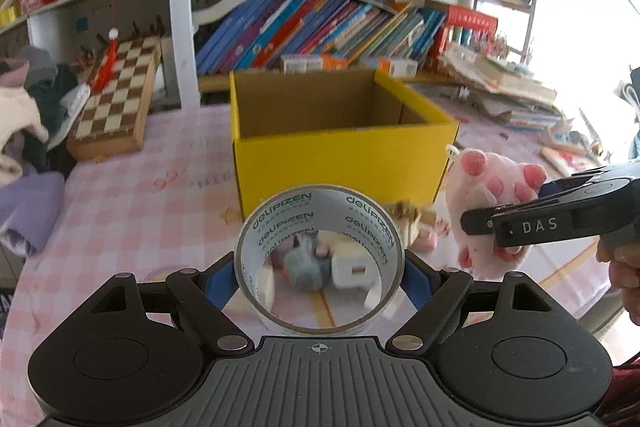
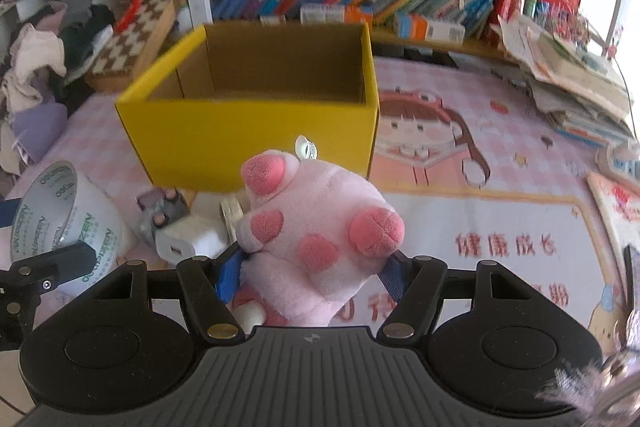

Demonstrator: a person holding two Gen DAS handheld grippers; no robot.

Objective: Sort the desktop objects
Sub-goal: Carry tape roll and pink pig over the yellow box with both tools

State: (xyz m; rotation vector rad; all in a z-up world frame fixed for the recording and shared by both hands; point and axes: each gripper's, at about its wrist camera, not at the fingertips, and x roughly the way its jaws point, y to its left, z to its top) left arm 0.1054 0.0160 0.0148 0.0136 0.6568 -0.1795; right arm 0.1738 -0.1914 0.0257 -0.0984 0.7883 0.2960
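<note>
Clear tape roll (image 1: 319, 259) sits clamped between the left gripper (image 1: 319, 281) fingers, lifted off the worktop (image 1: 132, 187); ahead stands the open yellow box (image 1: 340, 131), probably its destination. The right gripper (image 2: 310, 273) fingers pinch a pink plush paw (image 2: 316, 227) likewise.

Each hand-held gripper (image 1: 319, 279) is black with a ribbed grey deck, blue fingers (image 1: 219, 285), silver rivets, and white "DAS" lettering.

box (image 1: 340, 151) behind tape roll (image 1: 319, 259) | plush paw (image 1: 488, 211) right of roll | chessboard (image 1: 116, 99) left of box
</note>
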